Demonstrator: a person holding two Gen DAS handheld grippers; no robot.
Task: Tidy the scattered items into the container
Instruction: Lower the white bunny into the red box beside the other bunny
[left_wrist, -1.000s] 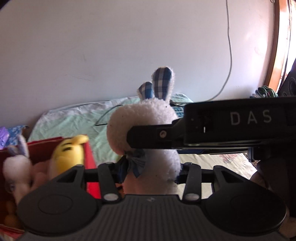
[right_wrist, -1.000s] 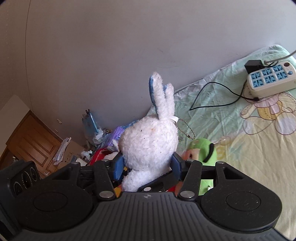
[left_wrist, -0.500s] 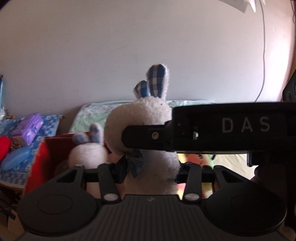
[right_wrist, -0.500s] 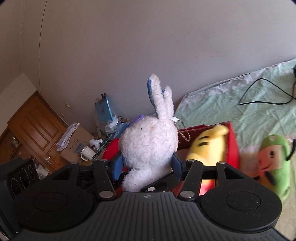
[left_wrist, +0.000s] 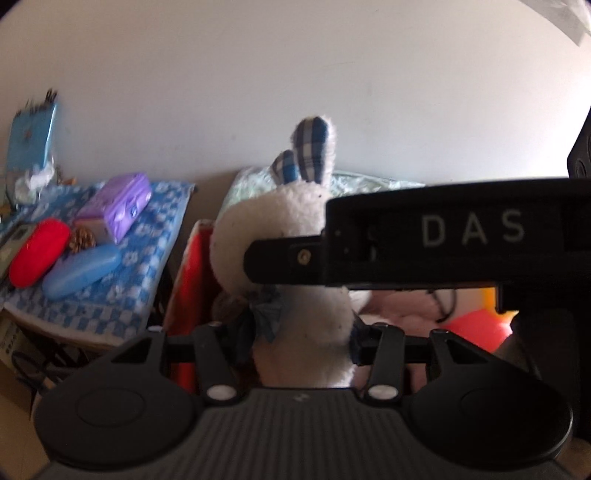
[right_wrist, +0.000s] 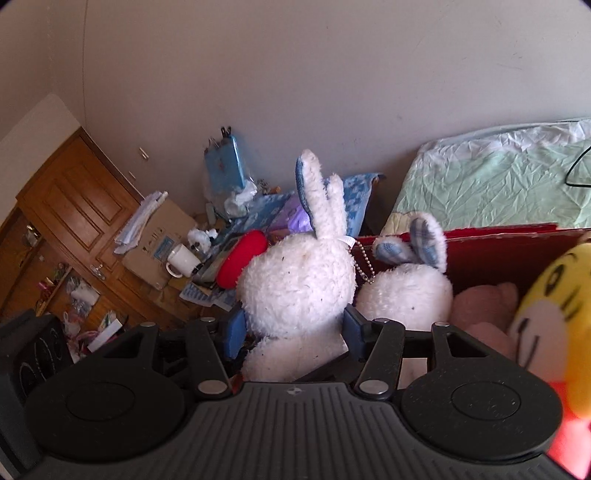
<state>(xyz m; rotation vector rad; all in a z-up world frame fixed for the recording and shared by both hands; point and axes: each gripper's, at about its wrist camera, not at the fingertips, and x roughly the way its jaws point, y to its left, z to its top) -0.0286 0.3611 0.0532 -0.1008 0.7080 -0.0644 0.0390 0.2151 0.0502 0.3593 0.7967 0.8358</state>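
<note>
A white plush rabbit with blue checked ears hangs above the left end of the red box, held from two sides. The left gripper has the rabbit's body between its pads, which still touch it while the jaws are opening. The right gripper is shut on the same rabbit, seen from behind with its ball chain. Its black finger marked DAS crosses the left wrist view. In the red box lie a second white rabbit, a pink plush and a yellow plush.
Left of the box stands a low table with a blue checked cloth carrying a red case, a blue case and a purple box. Behind the box is the bed. A wooden cabinet and a white mug are at the left.
Both grippers have carried the rabbit sideways from over the bed to over the red box. The side table has come into view; the green plush has left the right view.
</note>
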